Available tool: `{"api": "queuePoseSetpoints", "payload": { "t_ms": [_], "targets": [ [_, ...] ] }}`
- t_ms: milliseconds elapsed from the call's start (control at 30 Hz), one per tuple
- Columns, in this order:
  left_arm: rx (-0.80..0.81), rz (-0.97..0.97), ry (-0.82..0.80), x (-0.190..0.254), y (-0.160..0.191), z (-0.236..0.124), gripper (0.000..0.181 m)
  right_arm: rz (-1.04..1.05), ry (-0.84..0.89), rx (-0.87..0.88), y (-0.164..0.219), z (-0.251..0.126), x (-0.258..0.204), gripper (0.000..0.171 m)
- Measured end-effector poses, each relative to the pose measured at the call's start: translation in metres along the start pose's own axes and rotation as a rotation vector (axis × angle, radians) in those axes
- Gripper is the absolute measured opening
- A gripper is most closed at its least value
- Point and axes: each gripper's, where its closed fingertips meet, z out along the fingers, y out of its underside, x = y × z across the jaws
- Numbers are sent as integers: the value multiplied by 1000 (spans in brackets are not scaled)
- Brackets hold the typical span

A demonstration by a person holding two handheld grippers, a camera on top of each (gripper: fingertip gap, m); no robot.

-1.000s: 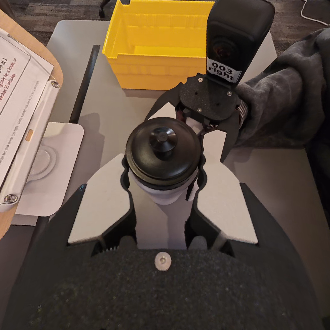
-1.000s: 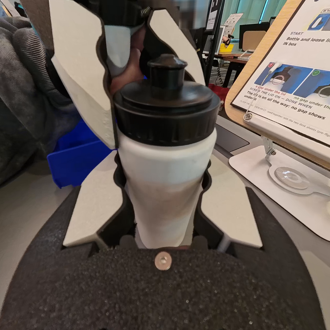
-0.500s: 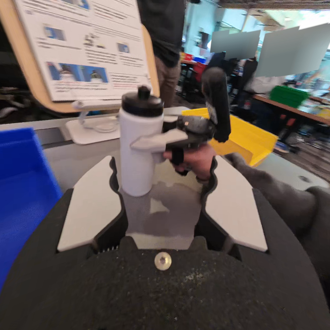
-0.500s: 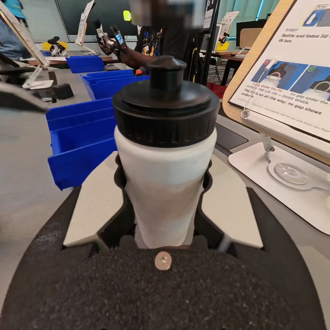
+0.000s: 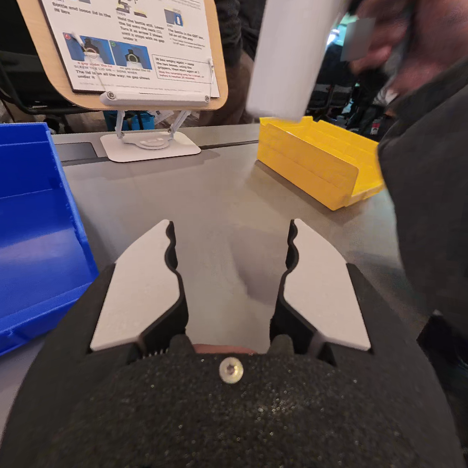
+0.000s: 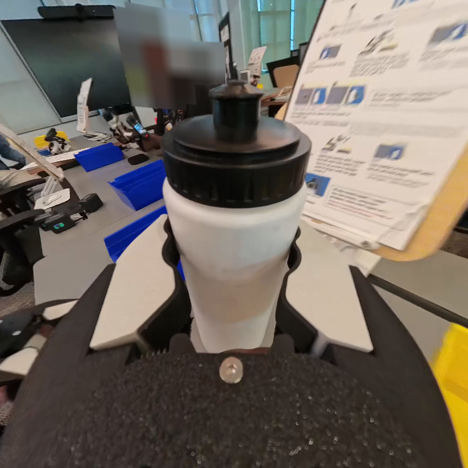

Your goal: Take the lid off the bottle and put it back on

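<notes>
Right tool [image 6: 231, 255] pinched white bottle [image 6: 234, 253] at frame centre, black lid [image 6: 236, 162] seated on it, left tool [image 5: 230, 243] spread over bare tabletop [image 5: 215, 197], blue bin [image 5: 33, 228] left, yellow bin [image 5: 319, 162] upper right, insides bare where visible.

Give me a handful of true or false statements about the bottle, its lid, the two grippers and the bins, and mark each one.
1. The right gripper is shut on the white bottle. True.
2. The black lid lies loose on the table. False: it sits on top of the bottle.
3. The left gripper has its jaws apart with nothing between them. True.
4. The bottle stands inside the yellow bin. False: in the left wrist view it is held up in the air, its base above the bin's rim.
5. A blue bin sits to the left of the left gripper. True.
</notes>
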Motion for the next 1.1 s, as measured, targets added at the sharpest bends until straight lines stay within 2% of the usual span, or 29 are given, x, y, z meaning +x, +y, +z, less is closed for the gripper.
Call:
{"api": "queuePoseSetpoints", "payload": {
  "t_ms": [100, 200, 267, 367, 567, 700, 800, 900, 1033, 1100],
  "targets": [
    [-1, 39, 17, 8, -4, -5, 84, -2, 96, -38, -48, -57, 23, 86],
    [6, 81, 14, 12, -8, -10, 82, 31, 220, -154, -66, -107, 66, 86],
    [-4, 89, 16, 13, -8, -11, 81, 89, 307, -243, -62, -133, 102, 86],
    [-11, 53, 52, 19, -8, -9, 79, 224, 400, -440, -19, -153, 157, 86],
    [-86, 20, 92, 22, 6, 1, 81, 463, 465, -824, 125, -146, 227, 87],
    [-108, 29, 63, 12, 11, 2, 82, 570, 473, -954, 198, -127, 249, 87],
    [-117, 15, 21, -3, 13, 2, 81, 597, 466, -1037, 238, -113, 253, 86],
    [-127, 5, -35, -24, 17, 1, 79, 585, 476, -1059, 259, -104, 255, 87],
    [-126, -8, -112, -50, 18, -3, 76, 535, 477, -1026, 256, -100, 257, 87],
    [-103, -25, -139, -58, 12, -10, 75, 449, 503, -988, 236, -105, 260, 93]
  ]
}}
